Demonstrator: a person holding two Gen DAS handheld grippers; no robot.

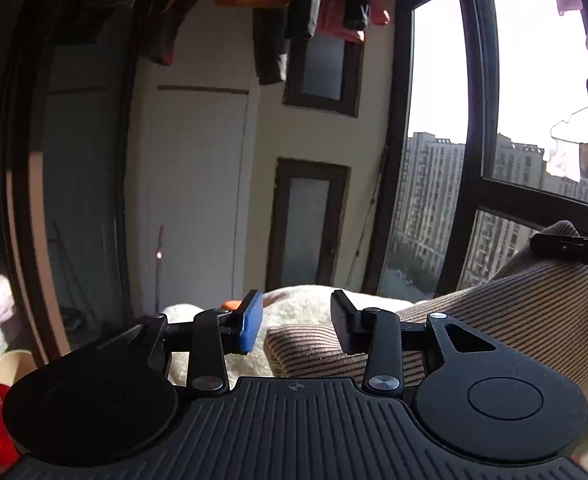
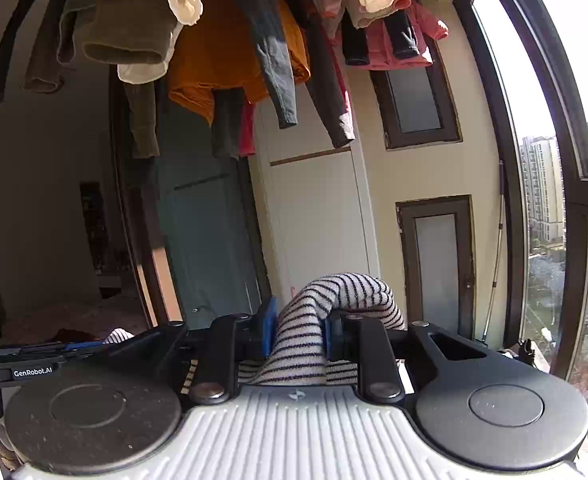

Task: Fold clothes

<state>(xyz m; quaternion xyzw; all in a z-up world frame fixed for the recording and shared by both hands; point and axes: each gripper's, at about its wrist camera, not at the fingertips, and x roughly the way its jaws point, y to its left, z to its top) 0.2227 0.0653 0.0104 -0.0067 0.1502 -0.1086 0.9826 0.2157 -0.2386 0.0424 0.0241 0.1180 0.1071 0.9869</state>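
Item: striped garment (image 2: 302, 336). We find it pinched between the pads of the right gripper (image 2: 297, 330), a fold humping up above the fingertips and the rest hanging below the jaws. In the left wrist view we see the same cloth (image 1: 506, 312) as a taut sheet rising to the right, its top corner under the right gripper's finger (image 1: 566, 246) and its lower folded edge lying just behind the left gripper. Its long axis runs from lower left up to upper right in that view; the stripes run along that line.

Item: left gripper (image 1: 297, 322). We note its fingers spread with nothing between the pads; the garment's fold sits behind the right finger, and whether it touches we cannot tell.

Item: fleece surface (image 1: 294, 304), white, under and behind the cloth.

Item: surroundings. We list hanging laundry (image 2: 222, 52) close overhead, a tall window (image 1: 534, 128) with dark frames at the right edge, a pale wall (image 2: 318, 216) with small frosted panes ahead, and a dark doorway (image 2: 46, 220) at left. Open room lies ahead between wall and grippers, below the laundry.
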